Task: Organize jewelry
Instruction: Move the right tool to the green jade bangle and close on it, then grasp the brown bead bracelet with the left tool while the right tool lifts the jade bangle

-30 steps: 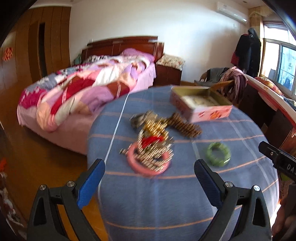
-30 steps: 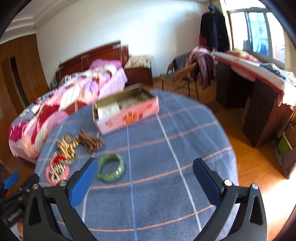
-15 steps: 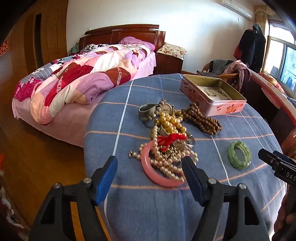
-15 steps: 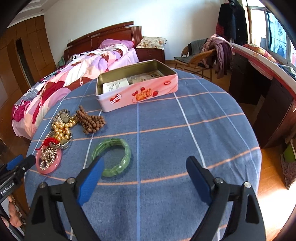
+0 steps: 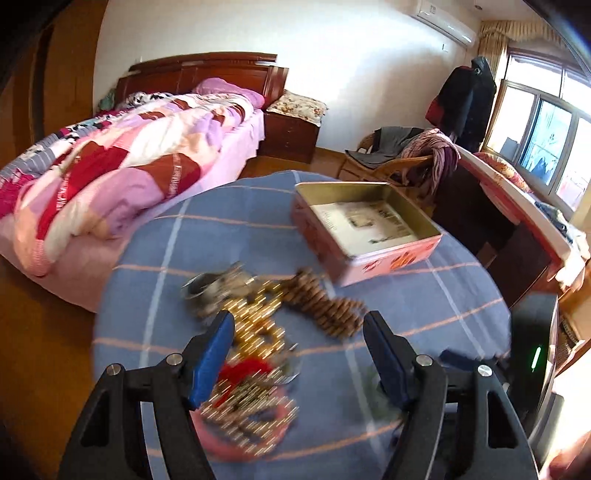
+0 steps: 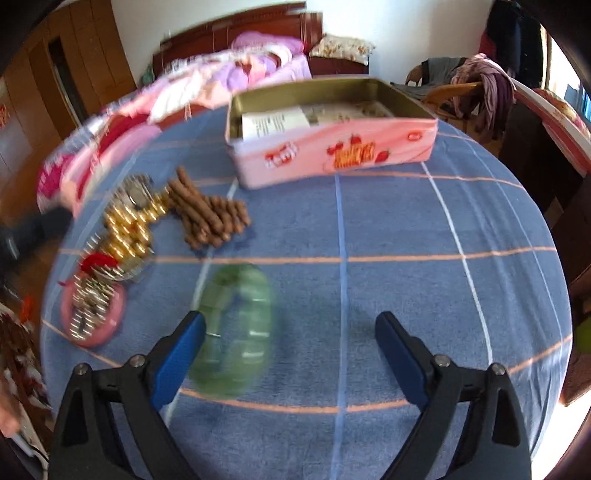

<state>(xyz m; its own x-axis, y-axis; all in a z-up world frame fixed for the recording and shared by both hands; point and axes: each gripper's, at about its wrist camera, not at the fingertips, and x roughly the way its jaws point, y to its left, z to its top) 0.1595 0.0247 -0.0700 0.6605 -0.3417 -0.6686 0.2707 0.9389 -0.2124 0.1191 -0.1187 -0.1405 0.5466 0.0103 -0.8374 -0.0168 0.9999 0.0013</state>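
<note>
While both claws gape empty, green bangle lies beside right claw.

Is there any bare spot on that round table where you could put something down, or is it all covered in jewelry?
Plenty. The cloth is bare right of the green bangle, in front of the pink tin out to the table's right edge. It is crowded on the left: brown beads, gold beads and a pink bangle lie heaped together.

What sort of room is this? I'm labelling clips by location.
Most likely a home bedroom: a bed with a pink patchwork quilt and dark wooden headboard, a wall-mounted white air conditioner, and dark coats hanging beside the window.
</note>
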